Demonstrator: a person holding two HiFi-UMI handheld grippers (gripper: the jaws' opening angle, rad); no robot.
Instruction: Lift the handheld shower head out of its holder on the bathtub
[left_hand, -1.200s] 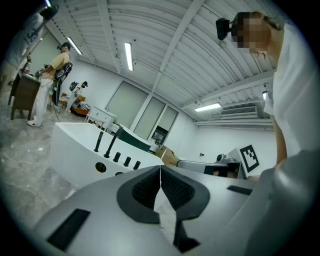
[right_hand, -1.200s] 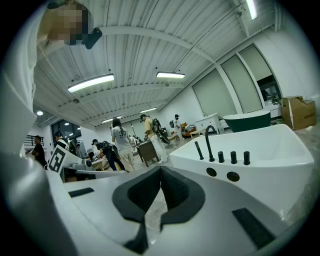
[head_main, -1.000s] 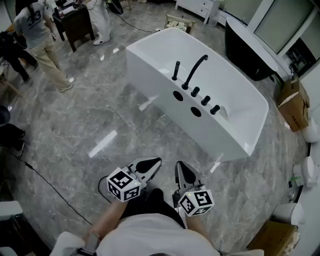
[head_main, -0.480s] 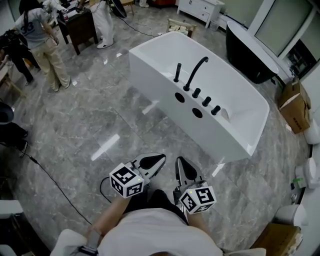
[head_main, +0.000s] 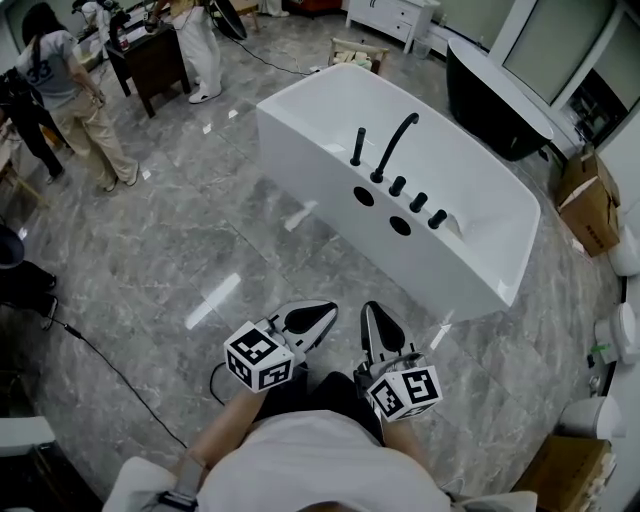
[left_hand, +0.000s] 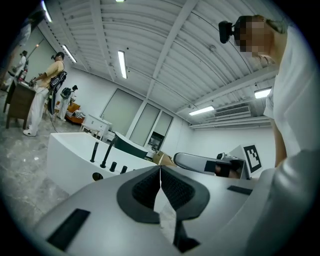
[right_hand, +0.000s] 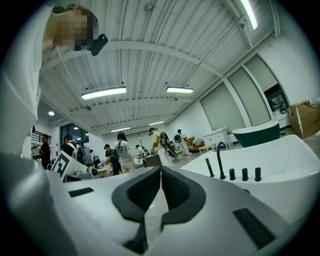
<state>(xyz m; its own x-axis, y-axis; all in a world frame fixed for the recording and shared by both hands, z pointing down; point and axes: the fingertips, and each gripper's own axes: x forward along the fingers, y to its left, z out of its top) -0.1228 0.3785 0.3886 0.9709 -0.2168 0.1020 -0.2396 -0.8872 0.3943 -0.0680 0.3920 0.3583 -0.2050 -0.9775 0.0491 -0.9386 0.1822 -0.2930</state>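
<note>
The handheld shower head (head_main: 357, 146) is standing upright in its holder on the near rim of the white bathtub (head_main: 300, 160), a slim black rod at the left end of the row of black fittings; just beside it the curved spout (head_main: 393, 143) is arching over the basin, and three knobs (head_main: 418, 202) are lining up along the rim to its right; two dark oval openings (head_main: 400, 226) are showing on the tub's outer wall below them.

Both grippers are hanging well apart from the tub, close to the person's body; the left gripper (head_main: 322, 314) is sitting clenched, its pads meeting with nothing between them; the right gripper (head_main: 371, 313) is likewise pressing its jaws together on nothing.

The floor (head_main: 200, 230) is gleaming in grey marbled tile, throwing back the ceiling lights; a black cable (head_main: 110, 367) is trailing across it at the left. Several people (head_main: 85, 115) are standing round a dark table (head_main: 150, 50) at the far left; a black bathtub (head_main: 495, 100) is lying beyond the white one; cardboard boxes (head_main: 590, 205) are sitting at the right edge.
</note>
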